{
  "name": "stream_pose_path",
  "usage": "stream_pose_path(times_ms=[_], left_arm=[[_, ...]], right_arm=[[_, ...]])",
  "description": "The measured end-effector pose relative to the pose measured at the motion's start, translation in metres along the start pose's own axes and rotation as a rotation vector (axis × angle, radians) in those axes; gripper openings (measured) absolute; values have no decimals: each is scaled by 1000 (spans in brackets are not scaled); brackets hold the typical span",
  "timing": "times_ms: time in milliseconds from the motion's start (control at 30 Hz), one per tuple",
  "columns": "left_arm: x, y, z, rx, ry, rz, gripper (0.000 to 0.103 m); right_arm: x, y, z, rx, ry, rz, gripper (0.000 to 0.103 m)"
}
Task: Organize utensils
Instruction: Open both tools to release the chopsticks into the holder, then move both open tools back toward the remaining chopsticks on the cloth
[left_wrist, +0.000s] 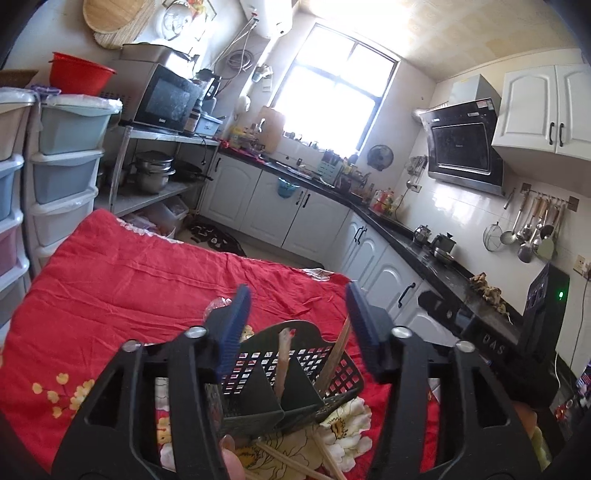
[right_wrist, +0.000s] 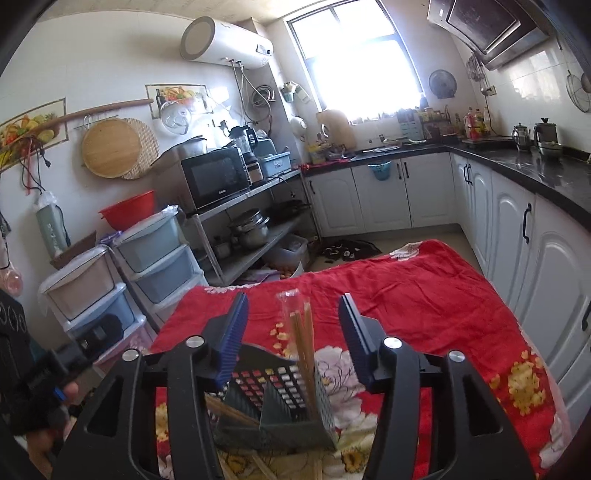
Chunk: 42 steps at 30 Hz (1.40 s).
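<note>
Standing on the red floral quilted cloth (left_wrist: 122, 273), the dark grey perforated plastic utensil holder (left_wrist: 295, 373) sits directly below both grippers. Its base and front wall are cut off behind the black gripper frames in both views.

The left gripper (left_wrist: 295, 325) has its blue ribbed pads spread wide, with nothing pressed between them. A pale wrapped utensil (left_wrist: 284, 354) and a wooden chopstick (left_wrist: 338, 354) stand upright in separate compartments; which compartment holds each is hard to make out. Loose wooden chopsticks (left_wrist: 291, 461) lie on the cloth in front of the holder, partly hidden.

The right gripper (right_wrist: 293, 332) is likewise wide apart and grips nothing. A bundle of wooden chopsticks in a clear sleeve (right_wrist: 301, 332) stands between its pads without touching them, its lower end hidden inside the holder. A hand (right_wrist: 48, 413) is partly visible at the left edge of the right wrist view.
</note>
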<state>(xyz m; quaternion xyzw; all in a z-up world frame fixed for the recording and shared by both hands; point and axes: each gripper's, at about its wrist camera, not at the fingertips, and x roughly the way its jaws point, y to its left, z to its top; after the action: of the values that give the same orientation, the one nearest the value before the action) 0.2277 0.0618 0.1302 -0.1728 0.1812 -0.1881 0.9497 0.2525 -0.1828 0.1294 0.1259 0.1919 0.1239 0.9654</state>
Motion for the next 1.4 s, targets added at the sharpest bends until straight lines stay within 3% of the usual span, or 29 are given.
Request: stream_pose_path(times_ms=[267,467,1400], left_arm=[[-22,-7,1,46,-34,-2,80],[-33,-7,-10,34,-47,-5,91],[-36,26,-57,-37,63,45,92]], right_arm=[[-22,4,-17,-104,2,-38,59],[-30,-8,-29,-110,39,-39,60],[-43,-29,-80,-122,194,-34,60]])
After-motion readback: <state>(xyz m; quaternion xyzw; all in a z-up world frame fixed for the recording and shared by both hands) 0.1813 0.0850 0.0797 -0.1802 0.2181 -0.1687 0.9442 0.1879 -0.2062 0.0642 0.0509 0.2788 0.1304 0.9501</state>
